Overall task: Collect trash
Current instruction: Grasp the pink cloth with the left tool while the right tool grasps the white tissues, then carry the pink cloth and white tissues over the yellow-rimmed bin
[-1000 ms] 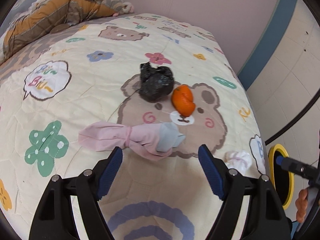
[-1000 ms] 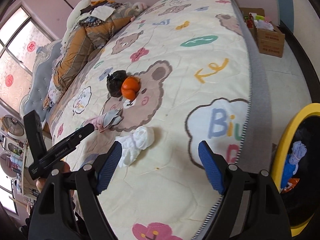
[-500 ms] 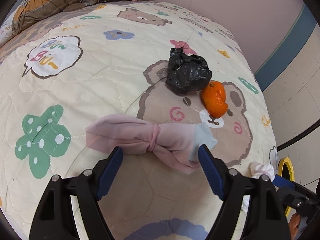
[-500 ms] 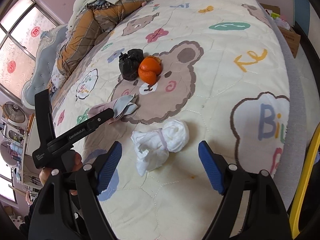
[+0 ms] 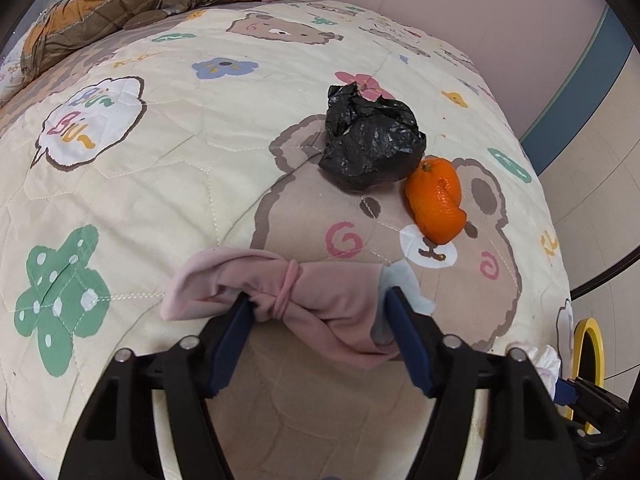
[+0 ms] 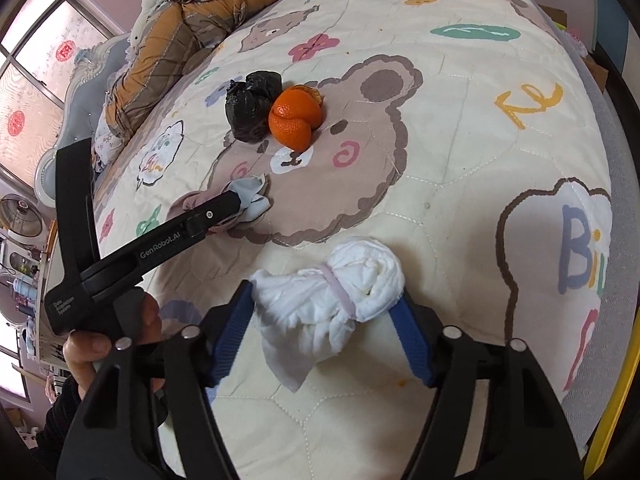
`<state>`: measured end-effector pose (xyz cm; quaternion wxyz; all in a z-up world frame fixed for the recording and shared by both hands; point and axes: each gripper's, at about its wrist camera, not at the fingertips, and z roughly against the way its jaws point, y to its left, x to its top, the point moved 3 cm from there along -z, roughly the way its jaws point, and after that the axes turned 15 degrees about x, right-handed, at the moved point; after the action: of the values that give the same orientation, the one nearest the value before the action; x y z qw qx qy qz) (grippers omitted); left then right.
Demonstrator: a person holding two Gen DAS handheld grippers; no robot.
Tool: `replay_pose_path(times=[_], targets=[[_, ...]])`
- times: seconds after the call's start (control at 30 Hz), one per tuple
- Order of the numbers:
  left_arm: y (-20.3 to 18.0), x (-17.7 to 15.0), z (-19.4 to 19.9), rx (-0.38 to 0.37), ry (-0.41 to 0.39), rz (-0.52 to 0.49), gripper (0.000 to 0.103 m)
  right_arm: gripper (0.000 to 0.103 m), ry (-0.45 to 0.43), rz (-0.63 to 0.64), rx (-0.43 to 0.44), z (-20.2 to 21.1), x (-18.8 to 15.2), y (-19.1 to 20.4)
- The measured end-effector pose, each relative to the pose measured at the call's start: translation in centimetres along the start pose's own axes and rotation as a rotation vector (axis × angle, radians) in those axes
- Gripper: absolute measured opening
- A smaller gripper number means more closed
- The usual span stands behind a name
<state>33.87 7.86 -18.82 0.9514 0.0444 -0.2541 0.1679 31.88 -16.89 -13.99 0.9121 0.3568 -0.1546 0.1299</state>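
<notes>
On the bear-print bed cover (image 5: 168, 152) lies a pink knotted cloth bundle (image 5: 304, 300) with a grey-blue end. My left gripper (image 5: 319, 302) straddles it, jaws closing, the blue pads at its sides without squeezing it. In the right wrist view my right gripper (image 6: 323, 300) straddles a white bundle (image 6: 344, 288) tied with a pink band. Its jaws are closing too, and the bundle is not squashed. Further up the bed a crumpled black bag (image 5: 372, 140) touches an orange peel (image 5: 438, 200). The left gripper (image 6: 236, 204) also shows over the pink cloth (image 6: 188, 204).
A yellow-rimmed bin (image 5: 586, 344) stands on the floor past the bed's edge. A brown quilt pile (image 6: 180, 32) fills the head of the bed. A hand (image 6: 92, 344) holds the left gripper's handle. Fans and a window sit at the left.
Both grippers came down and forward over their bundles, the left over the pink cloth and the right over the white one. Both pairs of jaws have narrowed.
</notes>
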Motion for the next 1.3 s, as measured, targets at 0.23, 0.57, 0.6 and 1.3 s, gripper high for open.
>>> replay_pose_path(times=[0.23,0.57,0.6,1.3], targets=[[-0.4,0.2,0.2,0.027,-0.012,-0.014,0.034,0.049,-0.011,0.015,-0.007,-0.4,0.1,-0.4],[0.3,-0.3,1.2,-0.008,-0.02,-0.008,0.017,0.043,-0.045,-0.014,0.034,0.9,0.2,-0.7],[0.5,-0.3,1.3,-0.011,-0.022,-0.008,0.016,0.043,-0.05,-0.012,0.032,1.1,0.2,-0.6],[0.7,-2.4,9.9,-0.08,-0.17,-0.106,0.013,0.042,-0.144,0.006,0.023,8.9,-1.3,-0.2]])
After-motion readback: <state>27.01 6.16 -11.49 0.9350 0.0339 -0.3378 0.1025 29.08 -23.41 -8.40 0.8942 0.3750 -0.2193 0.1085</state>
